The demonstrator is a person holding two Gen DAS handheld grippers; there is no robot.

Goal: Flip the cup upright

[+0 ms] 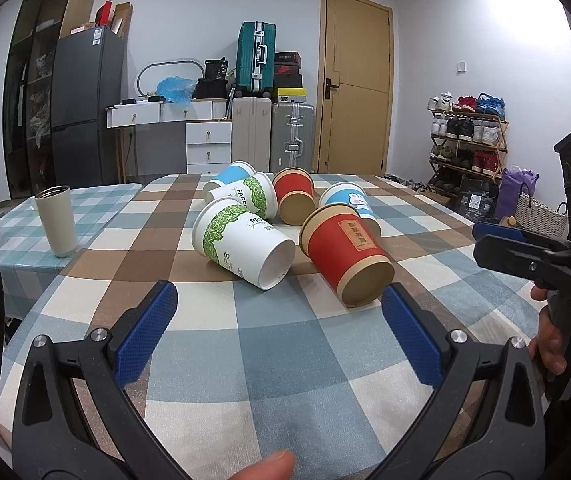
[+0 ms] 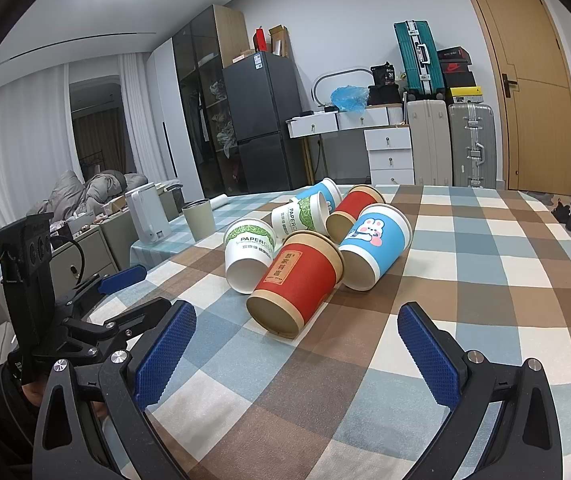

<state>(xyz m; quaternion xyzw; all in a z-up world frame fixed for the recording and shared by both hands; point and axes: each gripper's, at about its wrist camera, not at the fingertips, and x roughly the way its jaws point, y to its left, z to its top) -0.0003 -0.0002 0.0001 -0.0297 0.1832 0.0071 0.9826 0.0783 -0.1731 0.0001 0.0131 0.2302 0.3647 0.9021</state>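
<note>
Tumbler (image 1: 58, 222) is standing upright far left on the teal checked cloth, apart from the pile. Left gripper (image 1: 279, 312) is hovering low over the checked tablecloth (image 1: 285, 360), jaws spread wide, holding nothing. White leaf-print cup (image 1: 241, 242) is lying on its side, base facing the camera, touching the near red cup (image 1: 345, 256), also on its side just ahead of the pads. Four more cups are lying tipped behind them. Right gripper (image 2: 297, 340) is sitting wide open too, gripping nothing, red cup just ahead of it.
</note>
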